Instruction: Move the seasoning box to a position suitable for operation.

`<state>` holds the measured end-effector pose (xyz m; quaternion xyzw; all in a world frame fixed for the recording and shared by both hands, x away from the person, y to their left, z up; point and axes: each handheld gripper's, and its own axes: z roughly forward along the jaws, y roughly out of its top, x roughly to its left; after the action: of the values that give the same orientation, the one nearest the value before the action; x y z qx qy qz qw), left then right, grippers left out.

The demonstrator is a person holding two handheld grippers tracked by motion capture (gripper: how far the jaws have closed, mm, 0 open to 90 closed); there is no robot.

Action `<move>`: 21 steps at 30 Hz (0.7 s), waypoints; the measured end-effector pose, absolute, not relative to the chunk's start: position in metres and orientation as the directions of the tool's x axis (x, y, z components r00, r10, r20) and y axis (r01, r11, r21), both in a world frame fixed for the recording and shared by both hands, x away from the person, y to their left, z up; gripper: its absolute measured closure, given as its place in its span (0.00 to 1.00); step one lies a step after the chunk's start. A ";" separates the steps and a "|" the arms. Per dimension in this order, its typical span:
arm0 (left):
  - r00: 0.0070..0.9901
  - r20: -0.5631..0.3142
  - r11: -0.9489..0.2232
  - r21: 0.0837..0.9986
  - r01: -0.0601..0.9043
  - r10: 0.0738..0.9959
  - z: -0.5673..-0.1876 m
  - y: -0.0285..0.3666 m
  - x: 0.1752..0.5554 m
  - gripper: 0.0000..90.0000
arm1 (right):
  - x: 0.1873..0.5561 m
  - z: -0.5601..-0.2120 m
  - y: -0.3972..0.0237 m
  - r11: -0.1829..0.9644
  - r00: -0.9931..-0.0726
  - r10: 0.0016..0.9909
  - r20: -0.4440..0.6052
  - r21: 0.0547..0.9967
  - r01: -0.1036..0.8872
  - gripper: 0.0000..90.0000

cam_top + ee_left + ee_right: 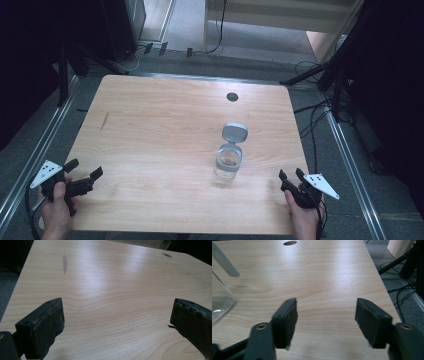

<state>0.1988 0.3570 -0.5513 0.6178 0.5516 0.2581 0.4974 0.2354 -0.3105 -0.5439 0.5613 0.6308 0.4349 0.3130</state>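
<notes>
A clear glass jar (229, 163) stands upright right of the table's middle, its grey hinged lid (234, 132) flipped open and standing up behind the mouth. In the right gripper view the jar's wall (219, 297) shows at the left edge, with the lid (223, 261) above it. My left gripper (85, 172) rests near the front left corner, held in a hand, its jaws wide apart with nothing between them (117, 317). My right gripper (291, 175) sits near the front right corner, a short way right of the jar, open and empty (327, 312).
The wooden table (165, 115) has a round cable hole (232, 96) at the back and a dark smudge (104, 121) at the left. Cables (312, 117) and stand legs lie on the floor to the right. A metal rail (40, 145) runs along the left side.
</notes>
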 end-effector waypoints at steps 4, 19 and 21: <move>0.223 -0.179 0.068 0.899 0.433 0.958 -0.549 0.350 0.199 0.00 | 0.234 -0.542 -0.308 -0.030 -0.189 0.975 0.120 0.906 0.422 0.55; 0.293 -0.175 0.041 0.910 0.412 0.940 -0.523 0.264 0.235 0.18 | 0.241 -0.511 -0.251 -0.018 -0.289 0.948 0.134 0.929 0.370 0.73; 0.318 -0.179 0.036 0.912 0.410 0.931 -0.521 0.248 0.241 0.24 | 0.245 -0.505 -0.238 0.002 -0.282 0.953 0.110 0.929 0.369 0.75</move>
<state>0.2406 0.2475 -0.5205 0.6428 0.5214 0.2628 0.4959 0.2448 -0.2384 -0.5054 0.5169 0.6395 0.4814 0.3033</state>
